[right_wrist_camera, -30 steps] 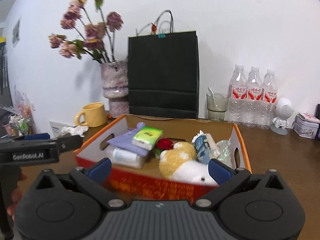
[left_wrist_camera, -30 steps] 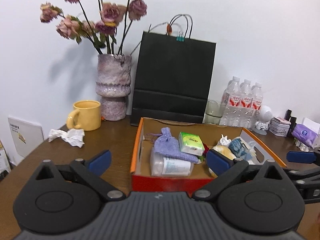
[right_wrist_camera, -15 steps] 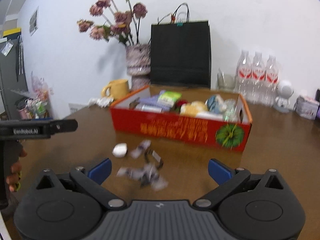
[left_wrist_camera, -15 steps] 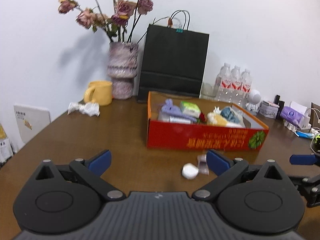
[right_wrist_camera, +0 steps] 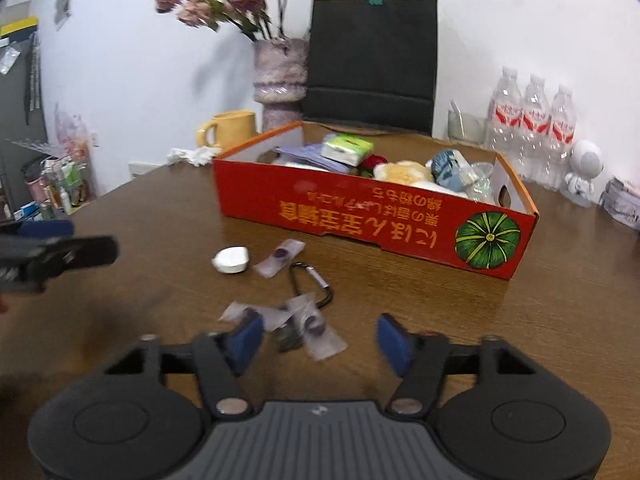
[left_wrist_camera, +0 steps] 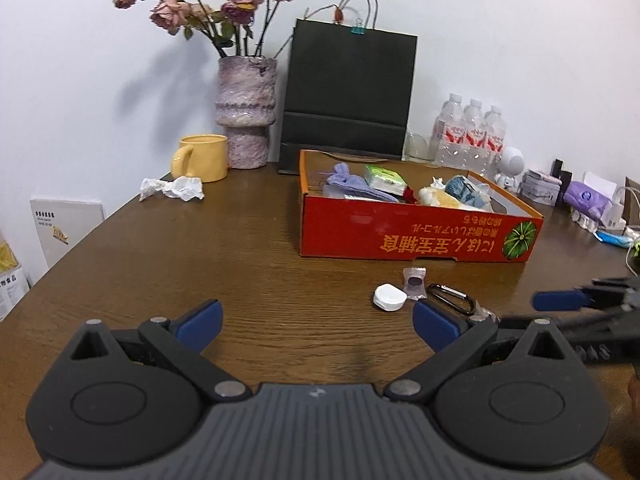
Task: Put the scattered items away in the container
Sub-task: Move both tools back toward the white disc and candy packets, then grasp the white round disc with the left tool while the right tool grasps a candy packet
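We hold both tongs apart and empty: the left gripper (left_wrist_camera: 316, 322) and the right gripper (right_wrist_camera: 320, 338). In front of the red cardboard box (right_wrist_camera: 360, 216) lie 3 crinkly clear sachets (right_wrist_camera: 316, 330), a smooth white case (right_wrist_camera: 231, 259) and a stiff metal carabiner (right_wrist_camera: 312, 282) (all likely light). We judge the sachets slippery, best pinched by a flat edge.

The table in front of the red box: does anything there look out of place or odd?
Yes. Small items lie loose on the table in front of the red box: a white case, a black carabiner and several clear sachets. The box's print is upside down. A crumpled tissue lies by the yellow mug.
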The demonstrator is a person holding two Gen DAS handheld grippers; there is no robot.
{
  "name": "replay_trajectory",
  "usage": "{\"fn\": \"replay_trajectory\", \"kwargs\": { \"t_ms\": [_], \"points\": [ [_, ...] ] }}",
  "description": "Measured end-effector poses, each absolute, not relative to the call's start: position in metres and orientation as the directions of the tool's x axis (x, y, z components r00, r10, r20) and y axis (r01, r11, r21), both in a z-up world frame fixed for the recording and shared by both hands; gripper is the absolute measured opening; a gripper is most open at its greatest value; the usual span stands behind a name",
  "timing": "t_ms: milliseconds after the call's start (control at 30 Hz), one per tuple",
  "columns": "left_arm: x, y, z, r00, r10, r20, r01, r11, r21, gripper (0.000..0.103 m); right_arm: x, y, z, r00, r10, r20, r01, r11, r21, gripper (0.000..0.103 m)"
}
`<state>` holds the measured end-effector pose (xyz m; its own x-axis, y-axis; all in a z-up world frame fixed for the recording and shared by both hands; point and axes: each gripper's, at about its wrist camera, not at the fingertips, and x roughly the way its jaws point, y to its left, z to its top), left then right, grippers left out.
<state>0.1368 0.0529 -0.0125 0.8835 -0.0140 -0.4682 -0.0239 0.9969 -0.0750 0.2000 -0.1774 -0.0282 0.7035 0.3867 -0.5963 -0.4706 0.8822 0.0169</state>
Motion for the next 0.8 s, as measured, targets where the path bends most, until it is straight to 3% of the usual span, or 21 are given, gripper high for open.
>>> {"fn": "replay_trajectory", "kwargs": {
  "t_ms": [33, 200, 267, 300, 433, 667, 733, 800],
  "points": [
    [0.139, 0.052, -0.014, 0.881, -0.016, -0.472, -0.020, 0.997, -0.071, 0.103, 0.207, -0.176, -0.030, 0.699, 0.378, -0.608, -0.463, 0.886, 0.019, 0.044],
    [0.154, 0.043, -0.019, 0.869, -0.032, -0.494, 0.014, 0.999, -0.040, 0.103, 0.226, -0.167, -0.037, 0.664, 0.389, -0.638, -0.485, 0.874, 0.028, 0.035],
    [0.164, 0.036, -0.020, 0.863, -0.035, -0.505, 0.035, 0.999, -0.010, 0.103, 0.228, -0.165, -0.038, 0.654, 0.401, -0.641, -0.496, 0.867, 0.037, 0.025],
    [0.170, 0.032, -0.020, 0.860, -0.036, -0.509, 0.047, 0.999, 0.010, 0.103, 0.228, -0.164, -0.039, 0.652, 0.402, -0.644, -0.499, 0.866, 0.035, 0.014],
    [0.196, 0.016, -0.028, 0.843, -0.028, -0.537, 0.081, 0.994, 0.075, 0.102, 0.226, -0.167, -0.041, 0.659, 0.394, -0.641, -0.488, 0.872, 0.034, 0.014],
    [0.235, 0.005, -0.046, 0.799, -0.055, -0.599, 0.146, 0.984, 0.105, 0.082, 0.236, -0.192, -0.044, 0.683, 0.387, -0.619, -0.417, 0.903, 0.104, 0.014],
    [0.242, 0.004, -0.048, 0.793, -0.063, -0.606, 0.159, 0.982, 0.106, 0.071, 0.238, -0.198, -0.046, 0.685, 0.397, -0.611, -0.407, 0.904, 0.131, 0.014],
    [0.247, 0.004, -0.048, 0.789, -0.081, -0.609, 0.176, 0.980, 0.097, 0.051, 0.240, -0.201, -0.046, 0.686, 0.402, -0.606, -0.403, 0.904, 0.143, 0.014]
  ]
}}
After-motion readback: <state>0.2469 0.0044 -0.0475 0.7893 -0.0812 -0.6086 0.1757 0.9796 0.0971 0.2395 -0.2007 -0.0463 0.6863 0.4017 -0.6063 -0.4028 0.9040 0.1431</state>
